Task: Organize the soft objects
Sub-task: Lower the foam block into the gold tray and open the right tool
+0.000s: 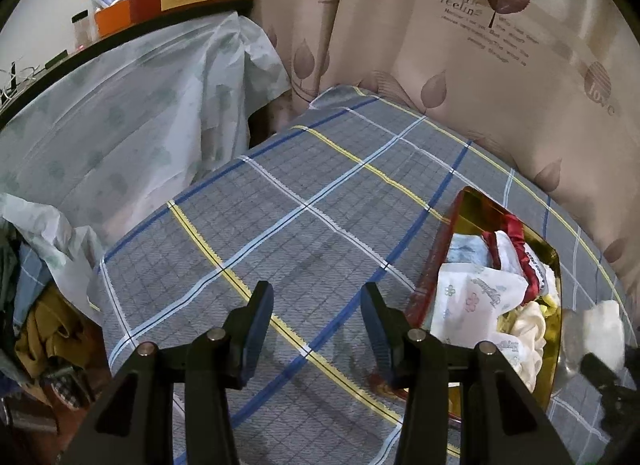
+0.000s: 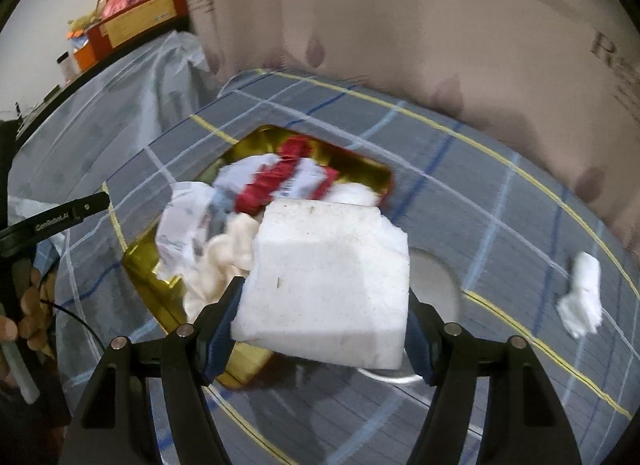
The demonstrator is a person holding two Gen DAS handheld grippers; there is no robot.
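A gold box with a red rim (image 1: 430, 265) (image 2: 360, 169) lies on the plaid bed sheet (image 1: 280, 205), holding white printed cloths (image 1: 476, 297), a cream cloth (image 2: 224, 253) and a red ruffled piece (image 2: 280, 181). My right gripper (image 2: 324, 293) is shut on a white foam block (image 2: 328, 277), held just in front of the box's near right corner. In the left wrist view the block (image 1: 606, 325) shows blurred at the far right. My left gripper (image 1: 316, 293) hangs open and empty over the sheet, left of the box.
A small white scrap (image 2: 582, 293) lies on the sheet to the right. Under the block sits a round silvery dish (image 2: 436, 281). A patterned curtain (image 1: 480, 45) backs the bed. A covered table (image 1: 120, 125) and a clothes pile (image 1: 44, 317) stand left. A hand (image 2: 32, 305) holds the left gripper.
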